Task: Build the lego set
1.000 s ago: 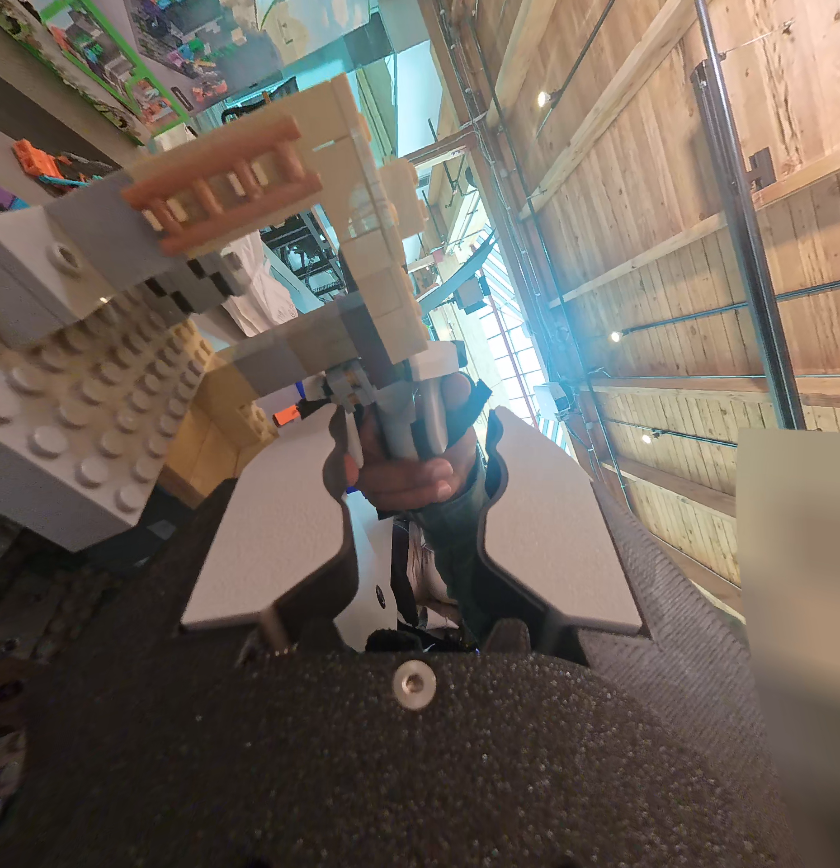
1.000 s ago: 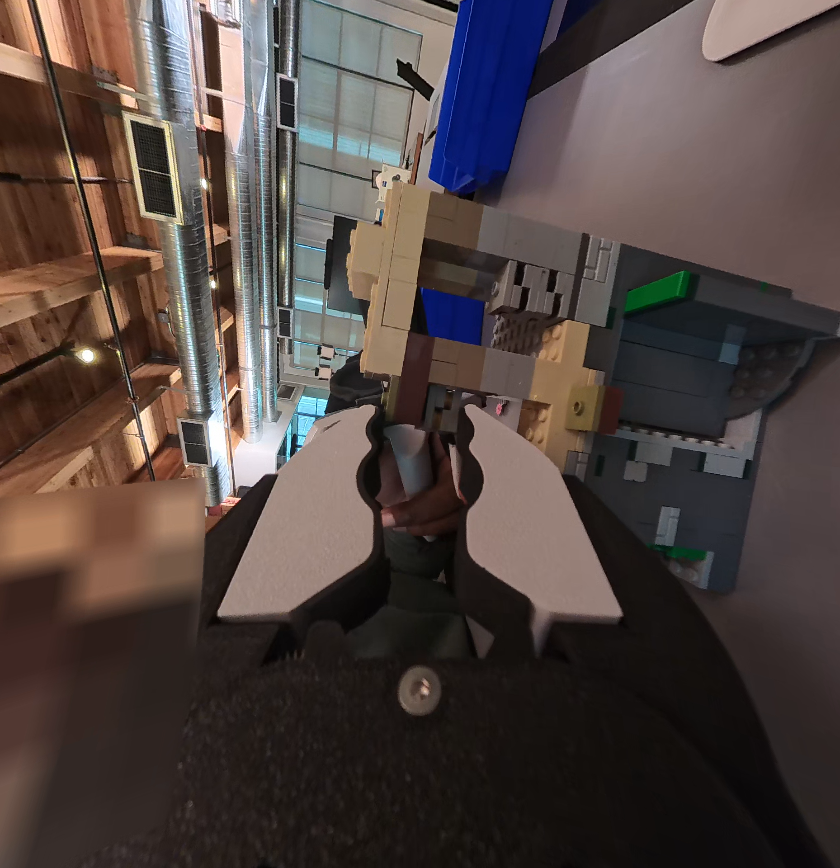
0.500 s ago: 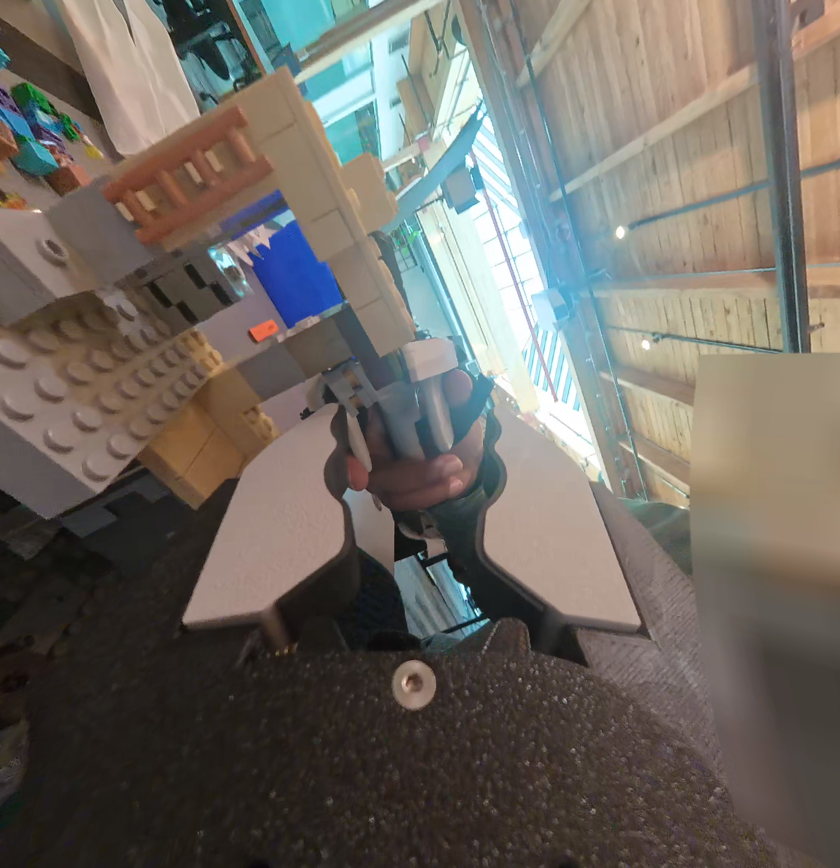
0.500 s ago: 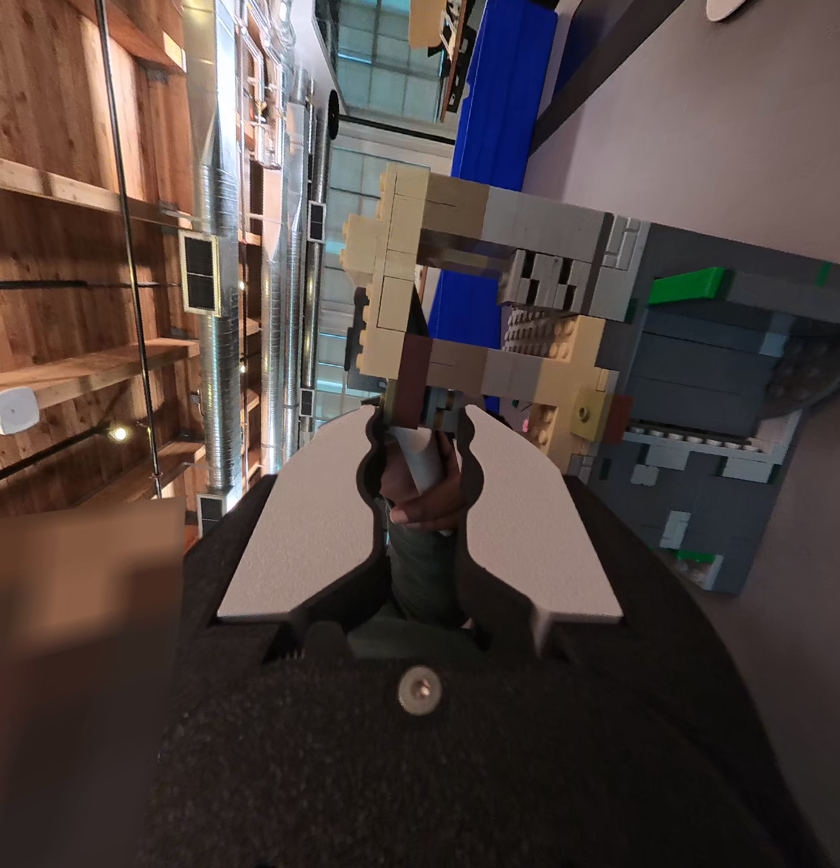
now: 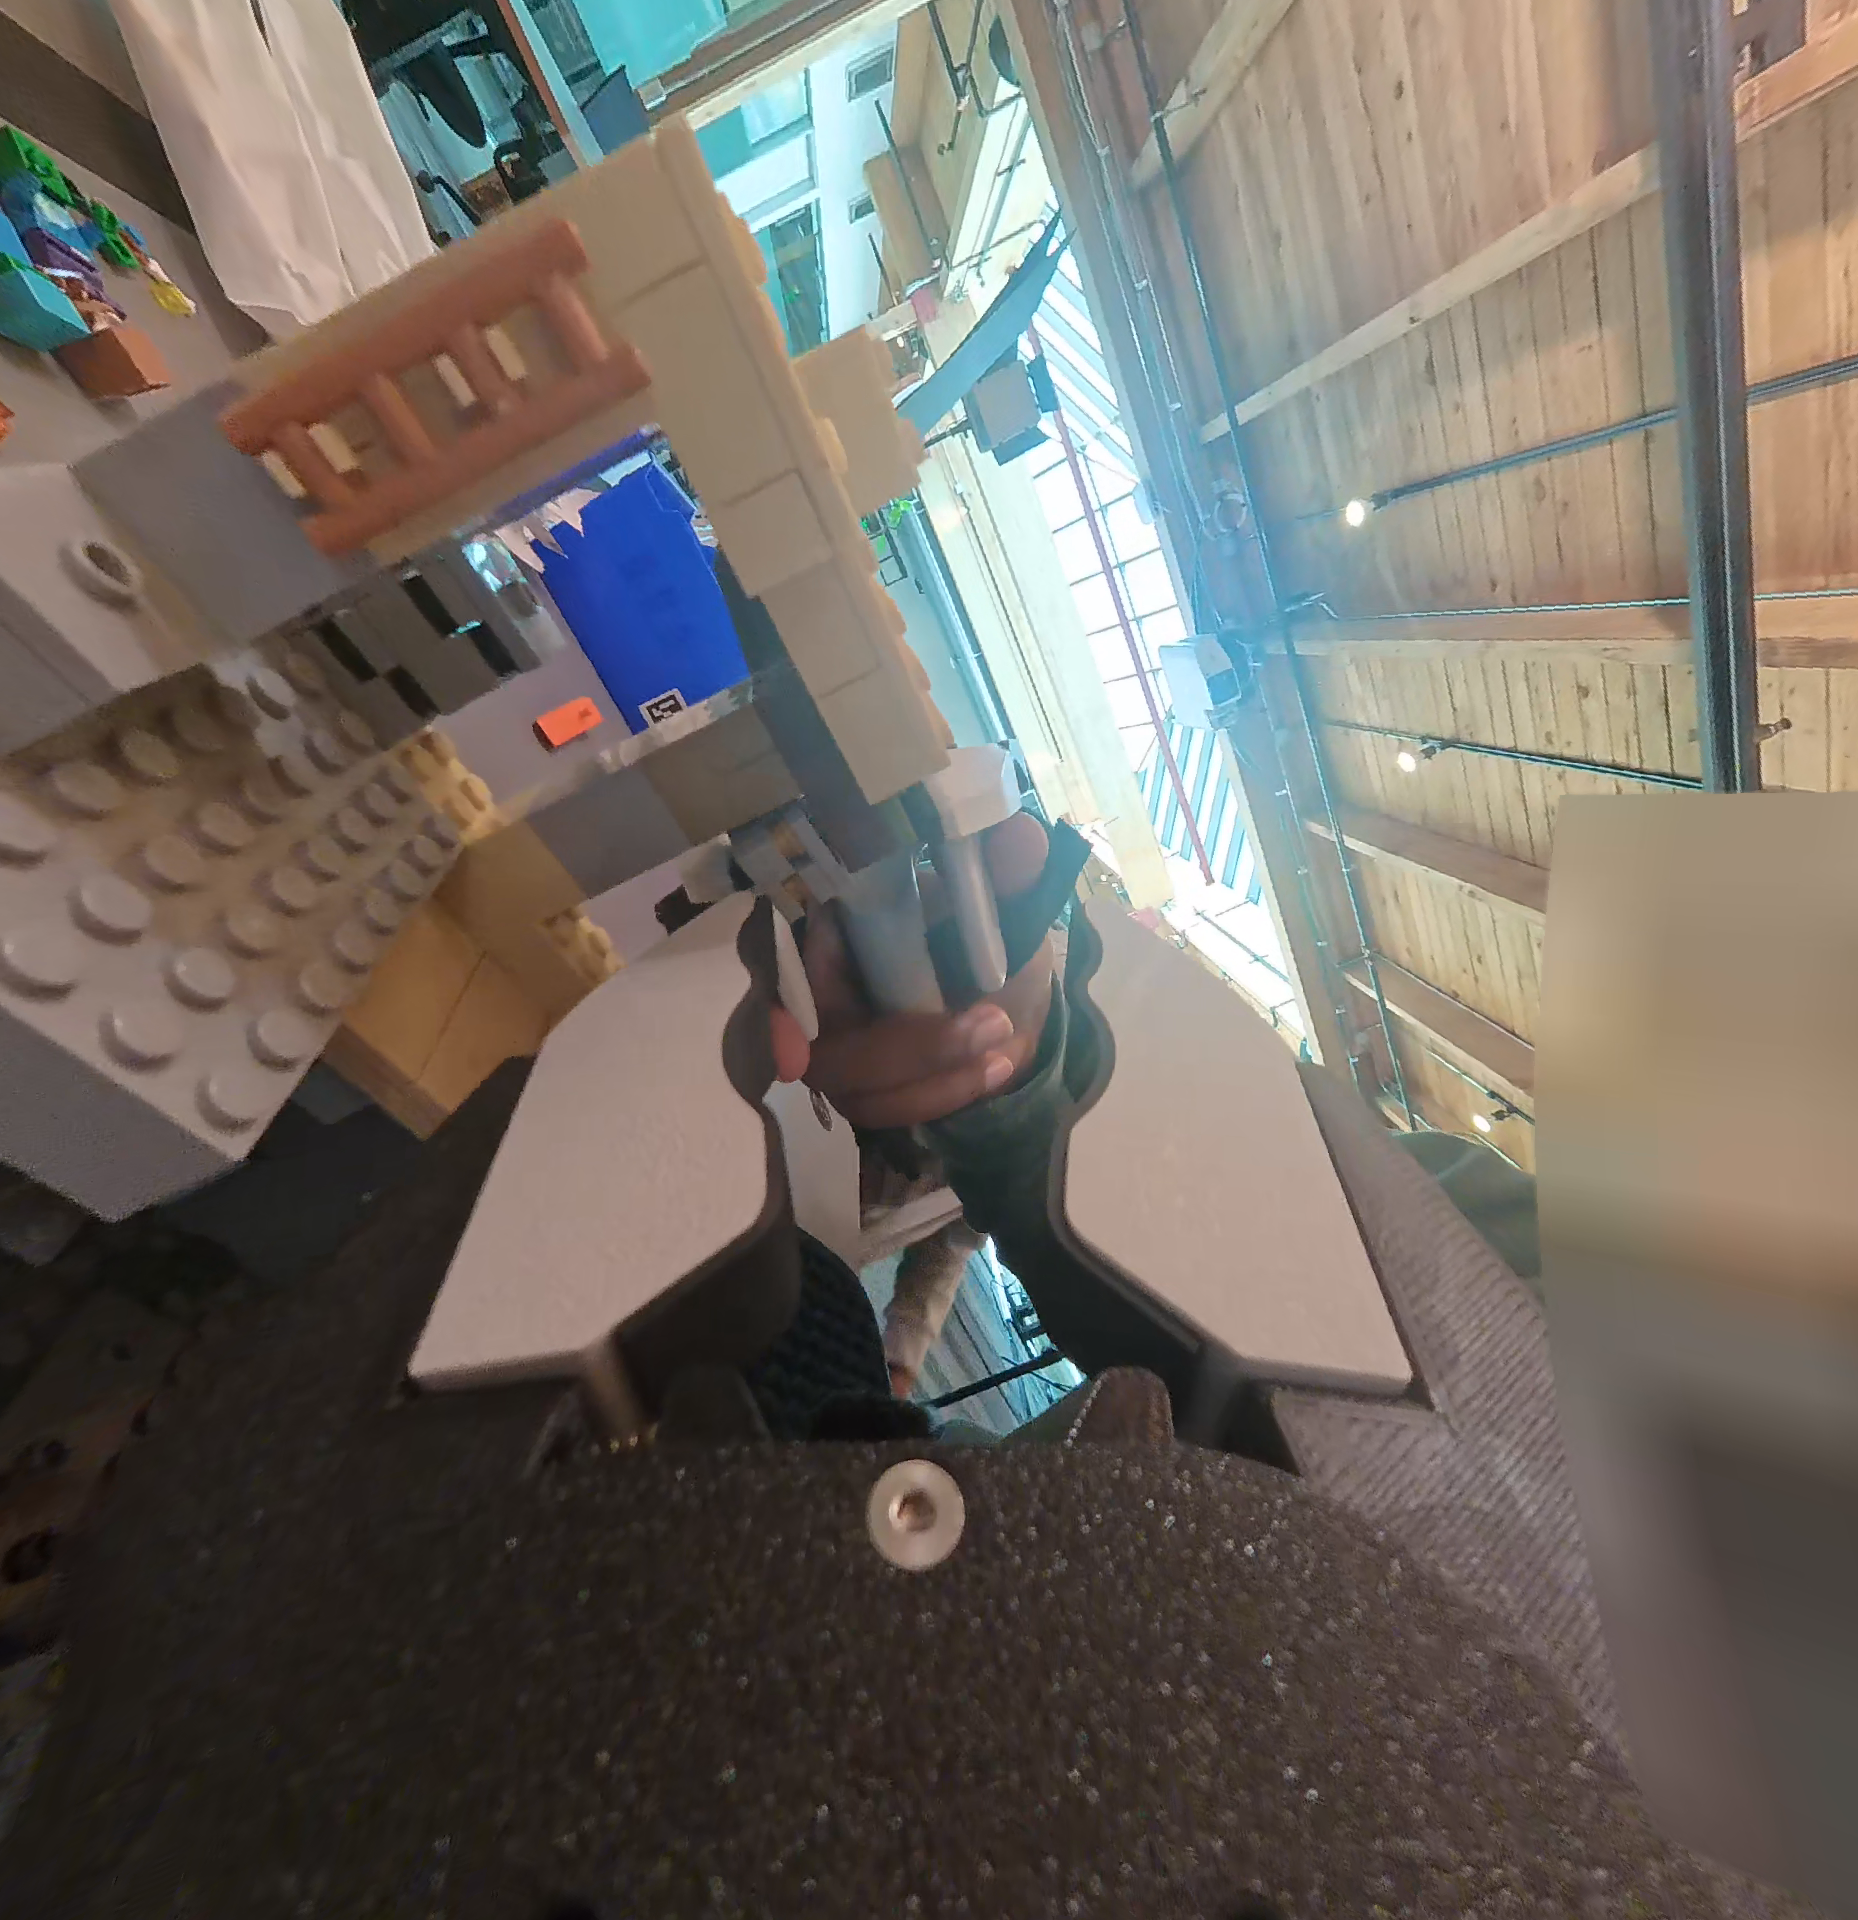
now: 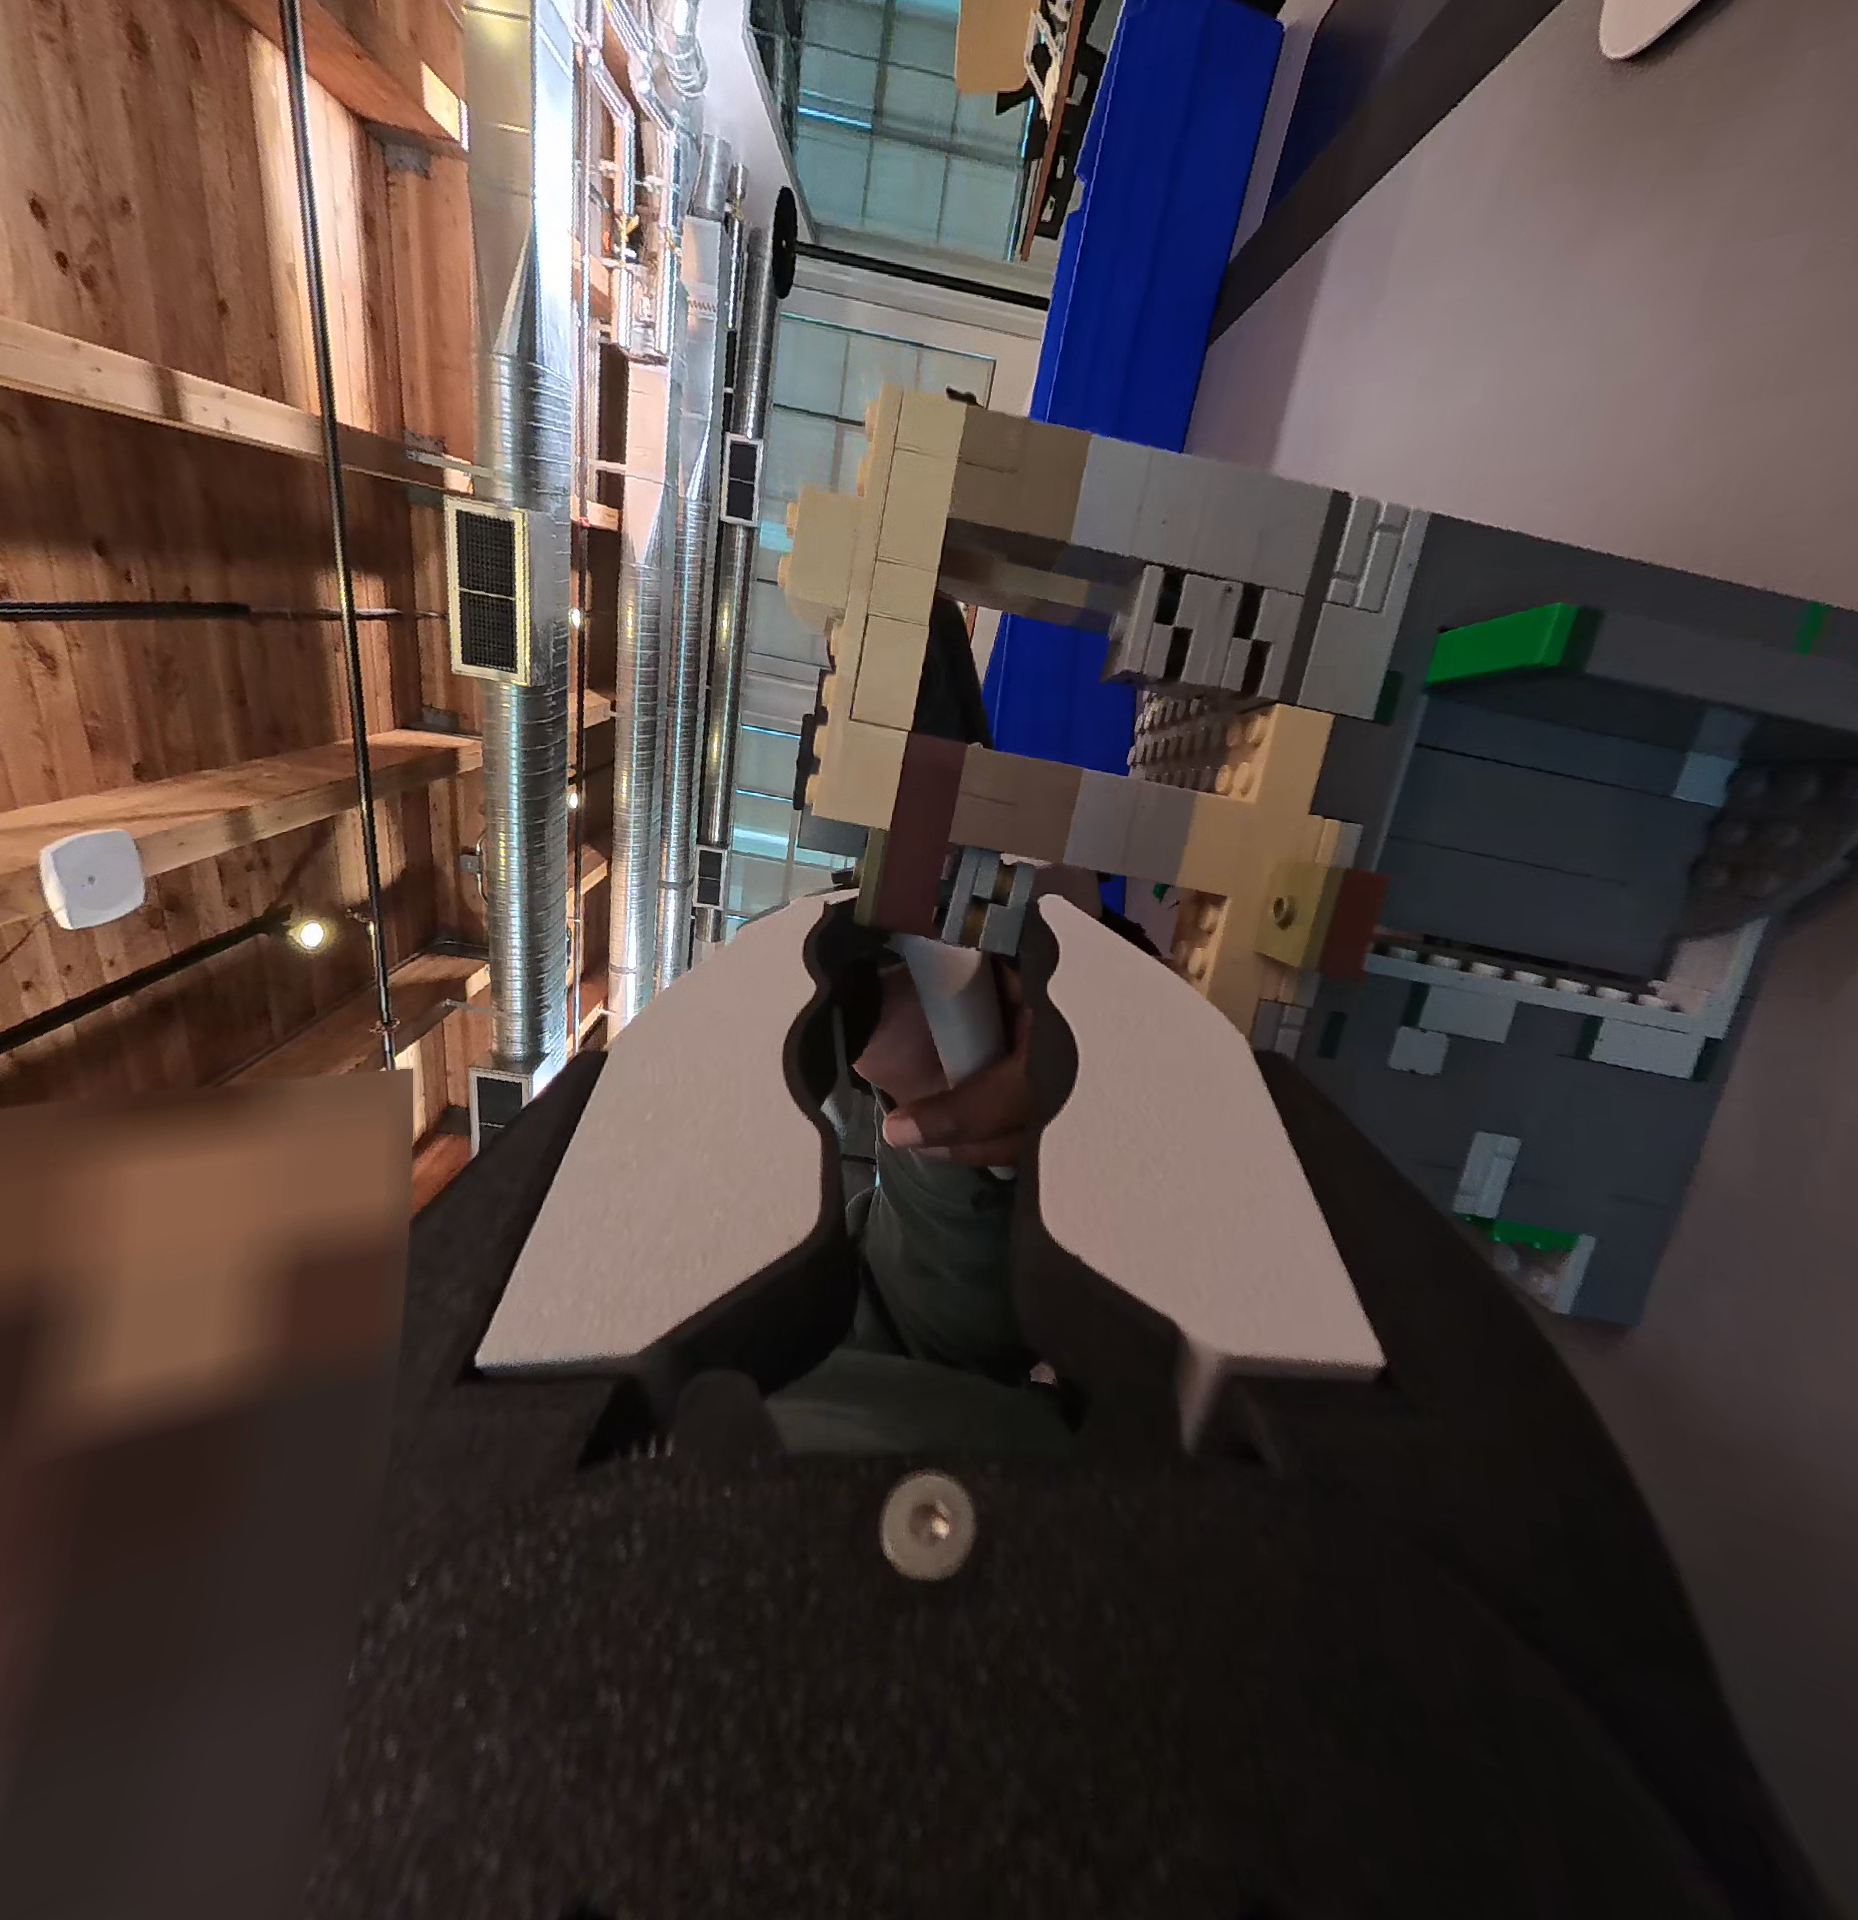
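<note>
Building so far: a lego model [image 6: 1164, 821] is standing on a dark grey base plate [image 6: 1527, 1091], with a tan and grey frame rising from it, a salmon ladder [image 5: 437, 384] fixed on one side and a green brick [image 6: 1496, 639] lower down.
Where it is sitting: the base plate is resting on the grey tabletop [image 6: 1683, 312]; both cameras are tilting sideways at it.
Left gripper [image 5: 920, 935]: its fingers [image 5: 634, 1143] are standing apart, clamping nothing.
Right gripper [image 6: 940, 925]: its fingers [image 6: 696, 1174] are also standing apart; a small grey and gold part [image 6: 982, 904] under the frame is sitting just beyond the tips, and I cannot tell whether they are touching it.
Hand [image 5: 904, 1049]: it is showing through each gap, gripping a pale handle close under the frame.
Work left: loose coloured bricks [image 5: 42, 281] are lying on the tabletop, so the set is likely only partly finished.
Step in hand: probably the small part under the frame is being fitted or checked.
</note>
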### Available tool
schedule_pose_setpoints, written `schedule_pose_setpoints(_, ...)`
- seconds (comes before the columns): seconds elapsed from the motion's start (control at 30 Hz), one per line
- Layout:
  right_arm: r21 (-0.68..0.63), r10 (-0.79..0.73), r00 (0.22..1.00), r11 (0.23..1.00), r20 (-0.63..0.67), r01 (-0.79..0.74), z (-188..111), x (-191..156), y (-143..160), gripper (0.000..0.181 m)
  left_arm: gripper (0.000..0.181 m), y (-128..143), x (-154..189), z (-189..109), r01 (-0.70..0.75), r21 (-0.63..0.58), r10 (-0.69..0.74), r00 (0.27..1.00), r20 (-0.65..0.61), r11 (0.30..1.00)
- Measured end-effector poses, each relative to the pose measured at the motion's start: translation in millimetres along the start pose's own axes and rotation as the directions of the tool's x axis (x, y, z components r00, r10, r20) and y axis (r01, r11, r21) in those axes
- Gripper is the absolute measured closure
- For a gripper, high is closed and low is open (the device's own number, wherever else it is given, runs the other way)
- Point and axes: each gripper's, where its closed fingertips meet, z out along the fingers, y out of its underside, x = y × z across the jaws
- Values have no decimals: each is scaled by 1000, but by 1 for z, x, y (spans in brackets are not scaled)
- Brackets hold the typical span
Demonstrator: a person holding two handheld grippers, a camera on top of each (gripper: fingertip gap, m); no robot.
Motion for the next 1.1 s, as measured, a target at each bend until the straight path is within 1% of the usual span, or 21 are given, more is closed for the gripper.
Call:
schedule_pose_setpoints(0.33,-37,-15,1000,999,-7,14,0,1,-2,147,128,-3,0,2,-11,10,11,1000,6,1000)
schedule_pose_setpoints(0.7,-113,-28,996,993,-88,18,4,-1,-2,143,129,-6,0,-1,1,45,-1,1000,-10,999)
schedule_pose_setpoints(0.9,-123,-28,993,992,-115,14,3,-2,-4,139,128,-9,-1,-1,31,73,-29,999,-26,997)
schedule_pose_setpoints(1.0,-125,-33,992,992,-124,17,3,-2,-5,139,129,-11,-1,0,63,100,-59,997,-44,993)
schedule_pose_setpoints(1.1,-127,-39,991,992,-131,23,3,0,-6,144,128,-11,-1,0,65,113,-60,997,-46,991)
